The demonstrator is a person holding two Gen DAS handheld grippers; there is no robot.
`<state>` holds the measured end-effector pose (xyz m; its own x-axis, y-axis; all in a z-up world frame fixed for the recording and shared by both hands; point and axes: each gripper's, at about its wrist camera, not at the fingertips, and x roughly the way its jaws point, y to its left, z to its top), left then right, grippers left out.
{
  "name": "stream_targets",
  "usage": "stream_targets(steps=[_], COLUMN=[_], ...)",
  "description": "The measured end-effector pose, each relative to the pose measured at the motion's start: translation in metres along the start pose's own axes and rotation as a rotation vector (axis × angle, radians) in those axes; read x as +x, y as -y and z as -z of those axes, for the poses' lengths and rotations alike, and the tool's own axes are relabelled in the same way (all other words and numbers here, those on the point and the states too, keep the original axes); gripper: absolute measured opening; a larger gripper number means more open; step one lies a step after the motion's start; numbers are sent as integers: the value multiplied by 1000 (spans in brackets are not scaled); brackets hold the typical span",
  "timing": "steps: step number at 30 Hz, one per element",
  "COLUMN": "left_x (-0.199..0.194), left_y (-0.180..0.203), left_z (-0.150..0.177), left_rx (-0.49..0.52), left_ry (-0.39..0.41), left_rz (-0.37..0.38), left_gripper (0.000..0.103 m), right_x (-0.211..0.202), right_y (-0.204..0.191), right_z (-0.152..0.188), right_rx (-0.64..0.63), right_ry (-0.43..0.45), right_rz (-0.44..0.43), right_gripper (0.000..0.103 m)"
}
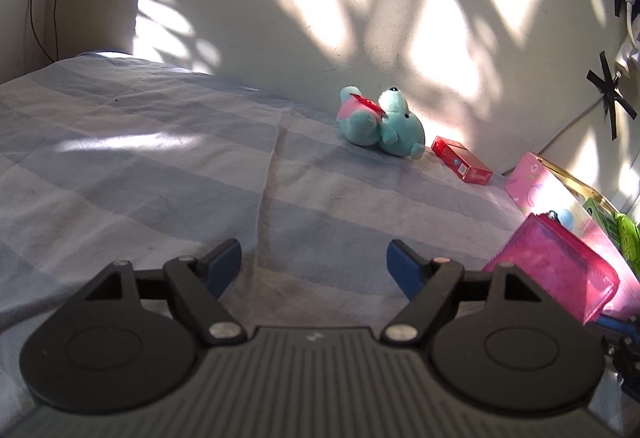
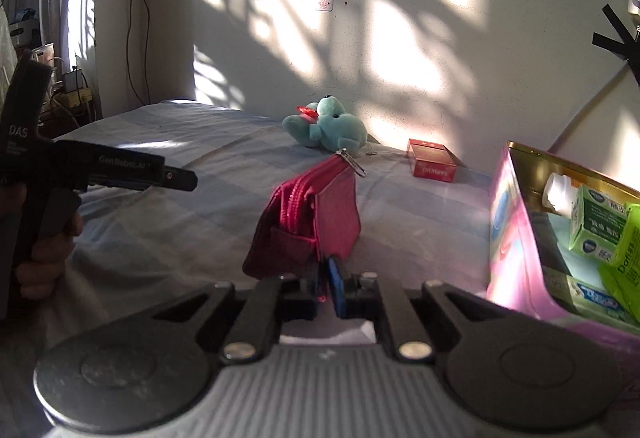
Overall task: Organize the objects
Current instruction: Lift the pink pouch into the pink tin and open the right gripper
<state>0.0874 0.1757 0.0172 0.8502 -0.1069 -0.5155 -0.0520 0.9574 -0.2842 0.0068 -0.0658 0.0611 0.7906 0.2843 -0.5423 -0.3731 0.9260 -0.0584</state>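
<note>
My right gripper (image 2: 325, 274) is shut on a pink zip pouch (image 2: 316, 217) and holds it up above the bed; the pouch also shows at the right of the left wrist view (image 1: 560, 266). My left gripper (image 1: 314, 262) is open and empty over the striped bedsheet (image 1: 160, 165); it also shows at the left of the right wrist view (image 2: 176, 175). A teal plush toy (image 1: 380, 123) (image 2: 332, 127) lies by the wall. A red box (image 1: 462, 159) (image 2: 432, 159) lies to its right. A pink box (image 2: 516, 238) (image 1: 536, 185) at the right holds green packets (image 2: 596, 230).
The wall (image 1: 320, 17) runs along the bed's far side, with cables and black tape at the right (image 1: 612, 93). A cluttered corner with wires (image 2: 68, 93) lies past the bed's left end.
</note>
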Motion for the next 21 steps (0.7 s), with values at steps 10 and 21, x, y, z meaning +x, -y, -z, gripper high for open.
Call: stream_targets(steps=[10, 21], left_x=[-16, -41], left_y=[46, 140], left_z=[10, 40], left_rx=[110, 395], left_ry=[-4, -48], left_rz=[238, 582], left_gripper=[81, 73], right_x=[-105, -110], right_y=[85, 65], right_z=[81, 85], right_rx=[240, 316], right_ry=[12, 100], right_rz=[359, 98], right_gripper=[13, 18])
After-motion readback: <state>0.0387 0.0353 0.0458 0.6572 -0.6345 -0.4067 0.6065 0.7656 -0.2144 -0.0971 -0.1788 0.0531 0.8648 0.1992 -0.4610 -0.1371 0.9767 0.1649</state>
